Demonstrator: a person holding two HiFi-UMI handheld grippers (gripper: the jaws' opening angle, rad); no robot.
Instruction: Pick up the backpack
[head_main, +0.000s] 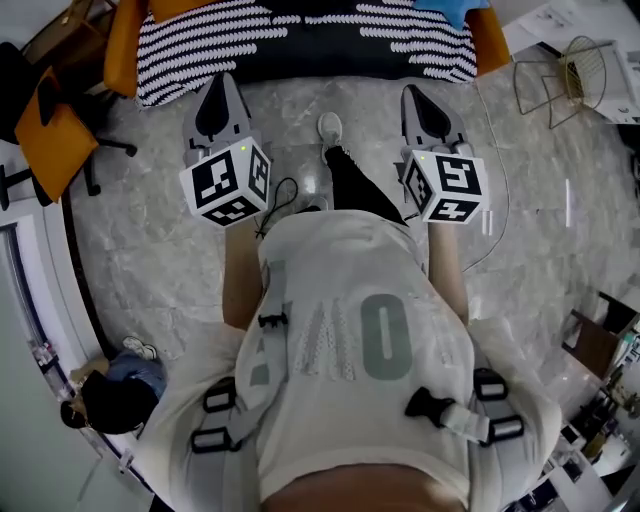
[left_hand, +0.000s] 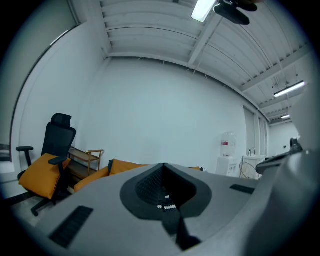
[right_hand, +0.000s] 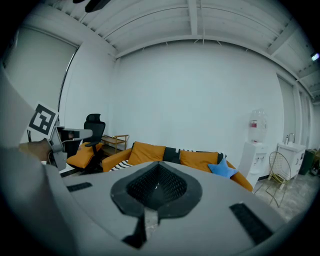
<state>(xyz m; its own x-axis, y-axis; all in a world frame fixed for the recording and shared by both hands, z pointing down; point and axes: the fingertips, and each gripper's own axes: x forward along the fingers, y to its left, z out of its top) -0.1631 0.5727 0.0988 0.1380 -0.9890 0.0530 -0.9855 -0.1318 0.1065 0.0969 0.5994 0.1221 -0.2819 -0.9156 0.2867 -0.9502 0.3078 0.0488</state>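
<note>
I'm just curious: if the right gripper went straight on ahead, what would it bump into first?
Probably the orange sofa, near its striped blanket; the right gripper, jaws shut, has only bare floor before it. Depth is hard to judge.

The backpack's body cannot be made out in any view. The head view shows only grey webbing straps (head_main: 262, 345) lying over the person's pale shirt (head_main: 340, 290). One runs down the chest and carries a black clip (head_main: 271, 321). Others with grey buckles (head_main: 218, 399) sit at both sides of the waist. Whether these belong to the backpack cannot be told.
</note>
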